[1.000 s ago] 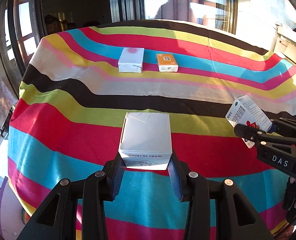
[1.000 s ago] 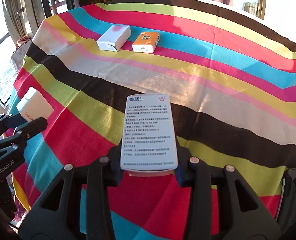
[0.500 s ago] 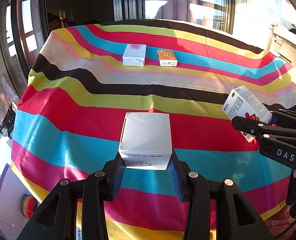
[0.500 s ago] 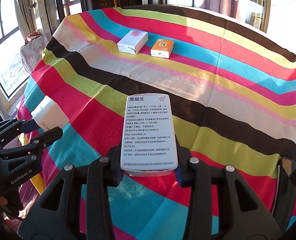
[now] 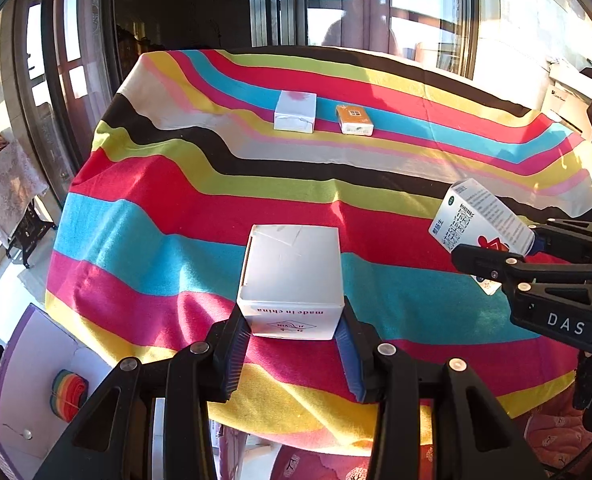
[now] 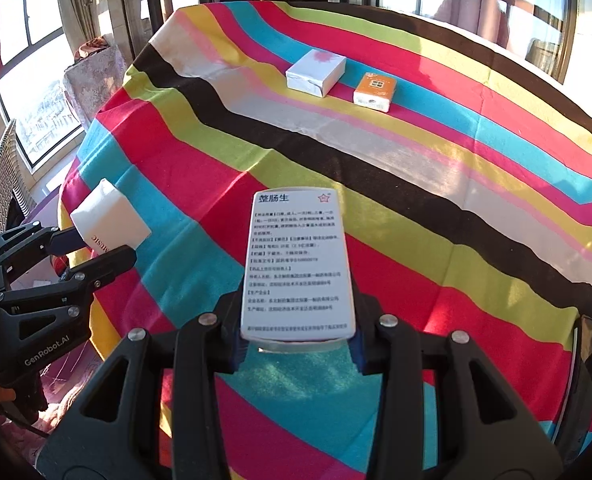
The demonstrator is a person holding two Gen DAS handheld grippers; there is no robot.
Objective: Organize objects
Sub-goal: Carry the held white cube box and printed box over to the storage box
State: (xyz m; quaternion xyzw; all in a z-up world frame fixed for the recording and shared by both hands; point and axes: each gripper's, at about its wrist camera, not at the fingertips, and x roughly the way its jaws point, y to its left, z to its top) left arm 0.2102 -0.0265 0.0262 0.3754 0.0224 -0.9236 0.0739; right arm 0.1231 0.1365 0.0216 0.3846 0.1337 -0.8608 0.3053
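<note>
My left gripper [image 5: 291, 344] is shut on a plain white box [image 5: 293, 276] marked "made in china", held above the near edge of the striped tablecloth [image 5: 175, 200]. My right gripper [image 6: 298, 340] is shut on a white medicine box [image 6: 298, 264] printed with text, also lifted over the cloth. Each gripper shows in the other's view: the right gripper [image 5: 492, 254] with its medicine box [image 5: 480, 216] at the right, the left gripper [image 6: 95, 246] with its white box [image 6: 109, 220] at the left. Far across the table lie a white box [image 5: 296, 112] and an orange box [image 5: 354, 120] side by side.
The striped cloth hangs over the table's near edge [image 5: 296, 420]. Windows [image 5: 376, 8] line the far side, with a person's reflection. A small covered stand [image 6: 91, 76] stands to the left of the table. A purple-edged sheet with a rainbow item [image 5: 69, 396] lies on the floor at lower left.
Both grippers have drawn back from the table with their boxes still held; the table's near edge and the floor have come into view, and the far boxes look smaller.
</note>
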